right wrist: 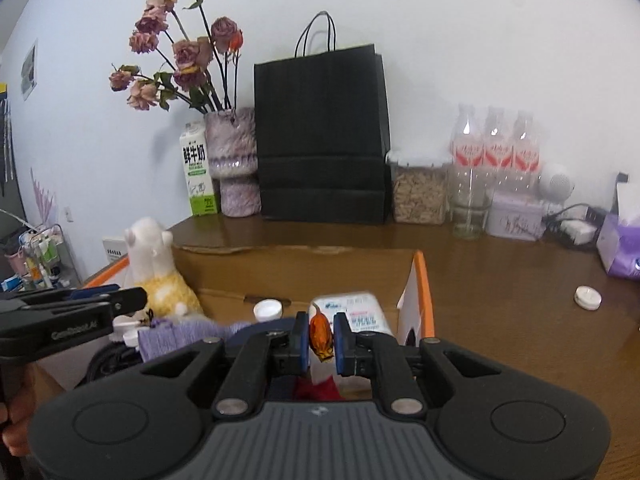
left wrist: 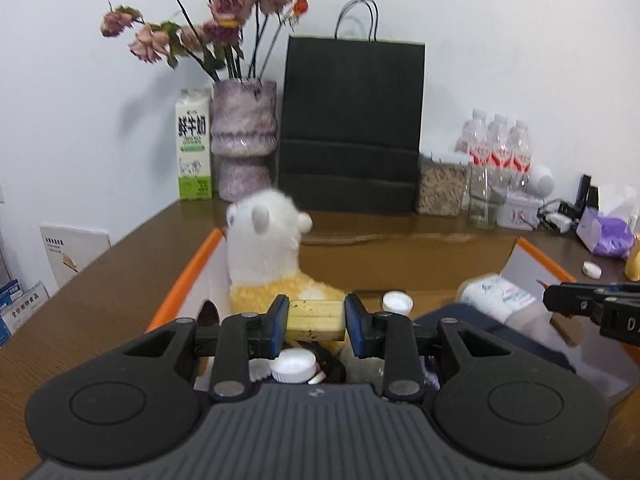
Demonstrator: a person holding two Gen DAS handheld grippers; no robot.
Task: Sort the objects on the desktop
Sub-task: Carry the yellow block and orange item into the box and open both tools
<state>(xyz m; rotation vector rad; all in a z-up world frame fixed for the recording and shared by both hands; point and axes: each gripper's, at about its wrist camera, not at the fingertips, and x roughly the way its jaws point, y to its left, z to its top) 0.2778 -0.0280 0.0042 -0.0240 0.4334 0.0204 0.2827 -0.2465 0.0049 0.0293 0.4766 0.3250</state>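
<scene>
Left wrist view: the left gripper point(left wrist: 316, 322) pinches a yellow block point(left wrist: 316, 320), seemingly a sponge with dark specks, above the open cardboard box point(left wrist: 184, 276) where a plush alpaca point(left wrist: 268, 256) sits. Right wrist view: the right gripper point(right wrist: 321, 338) squeezes a small orange-red dried flower bud point(right wrist: 321, 334) over the same box, near a tissue pack point(right wrist: 360, 312). The block looks light and soft, best taken across its flat sides; the bud looks brittle and needs only a gentle pinch at mid-body.
</scene>
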